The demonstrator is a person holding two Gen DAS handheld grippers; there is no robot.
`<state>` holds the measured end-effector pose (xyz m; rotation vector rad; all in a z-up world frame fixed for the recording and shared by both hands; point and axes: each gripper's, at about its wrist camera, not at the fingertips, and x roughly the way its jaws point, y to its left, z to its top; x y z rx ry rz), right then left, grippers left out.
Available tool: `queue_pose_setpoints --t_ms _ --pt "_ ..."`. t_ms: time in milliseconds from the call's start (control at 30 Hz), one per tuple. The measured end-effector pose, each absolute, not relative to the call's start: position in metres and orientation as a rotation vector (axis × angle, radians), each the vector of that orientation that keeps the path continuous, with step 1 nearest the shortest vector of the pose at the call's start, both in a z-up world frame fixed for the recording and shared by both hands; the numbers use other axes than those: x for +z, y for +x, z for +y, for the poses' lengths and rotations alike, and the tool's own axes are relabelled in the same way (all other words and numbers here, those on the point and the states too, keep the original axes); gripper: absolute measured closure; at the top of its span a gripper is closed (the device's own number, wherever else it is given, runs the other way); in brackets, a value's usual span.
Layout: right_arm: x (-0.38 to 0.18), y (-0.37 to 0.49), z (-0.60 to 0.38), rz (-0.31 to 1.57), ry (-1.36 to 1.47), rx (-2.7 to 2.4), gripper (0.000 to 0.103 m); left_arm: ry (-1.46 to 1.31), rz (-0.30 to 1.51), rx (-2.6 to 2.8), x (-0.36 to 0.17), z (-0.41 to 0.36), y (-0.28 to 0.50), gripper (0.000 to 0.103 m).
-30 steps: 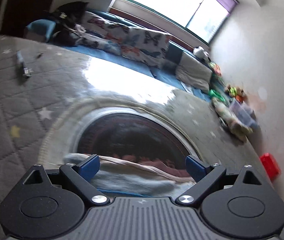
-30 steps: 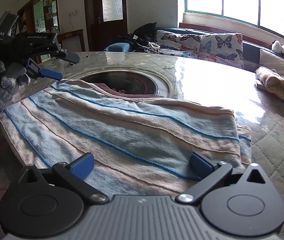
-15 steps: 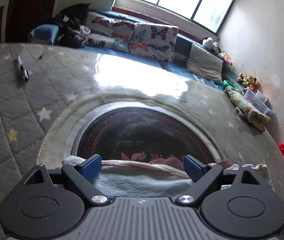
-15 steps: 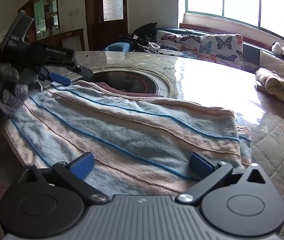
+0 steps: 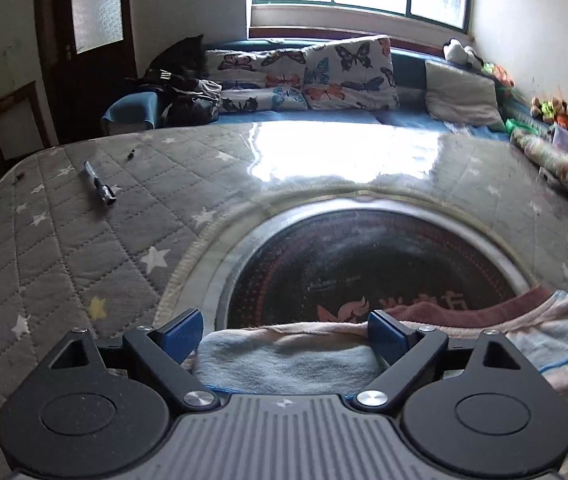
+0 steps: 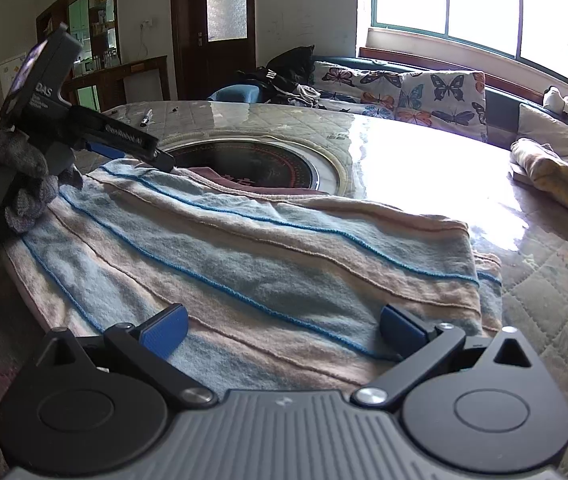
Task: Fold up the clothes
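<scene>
The striped garment (image 6: 244, 256) — pale blue and pink bands with thin blue lines — lay spread flat on the quilted table cover (image 5: 64, 248), its far edge overlapping the near rim of the round dark inset (image 5: 364, 264) at the table centre. In the right wrist view it filled the middle of the frame, from 9 o'clock across to 3 o'clock.

The right gripper (image 6: 282, 326) was released, jaws spread wide, with both blue pads (image 6: 166, 330) low over the near part of the garment. Whether the pads touched the cloth could not be determined from this angle.

The left gripper (image 5: 286, 330) was also released, jaws wide apart, straddling the garment's far corner; folded cloth showed between its pads at 6 o'clock in the left wrist view. In the right wrist view the same tool appeared at 9 o'clock, held by a hand in a grey knit glove (image 6: 16, 184), with its fingertips down at the garment's far left edge beside the inset rim.

Other items:
- A pen (image 5: 100, 188) lay on the table cover at 10 o'clock in the left wrist view, well apart from the garment.
- A folded yellowish cloth (image 6: 556, 180) rested near the table edge at 3 o'clock in the right wrist view.
- Butterfly-print cushions (image 5: 324, 76) lined a bench under the window — beyond the table at 12 o'clock.
</scene>
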<state>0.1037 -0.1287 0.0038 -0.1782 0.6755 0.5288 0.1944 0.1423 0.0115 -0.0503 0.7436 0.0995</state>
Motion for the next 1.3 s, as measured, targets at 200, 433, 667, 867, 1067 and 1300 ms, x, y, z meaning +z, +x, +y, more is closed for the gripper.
queue_pose_setpoints --t_ms 200,433,667,867,1067,1300 --pt "0.019 0.108 -0.122 0.699 -0.16 0.499 0.0 -0.043 0.691 0.085 0.032 0.149 0.159 0.011" --pt "0.06 0.149 -0.086 0.661 -0.208 0.391 0.0 -0.061 0.708 0.145 0.022 0.163 0.116 0.011" --pt "0.041 0.211 -0.042 0.768 -0.238 0.274 0.0 -0.098 0.708 0.184 0.017 0.176 0.083 0.01" --pt "0.019 0.225 -0.015 0.846 -0.268 0.227 0.0 -0.118 0.716 0.171 0.011 0.182 0.073 0.01" --pt "0.015 0.214 -0.01 0.858 -0.279 0.225 0.0 -0.131 0.715 0.164 0.01 0.183 0.071 0.009" --pt "0.018 0.197 -0.012 0.857 -0.272 0.227 0.0 -0.143 0.718 0.167 0.008 0.185 0.07 0.008"
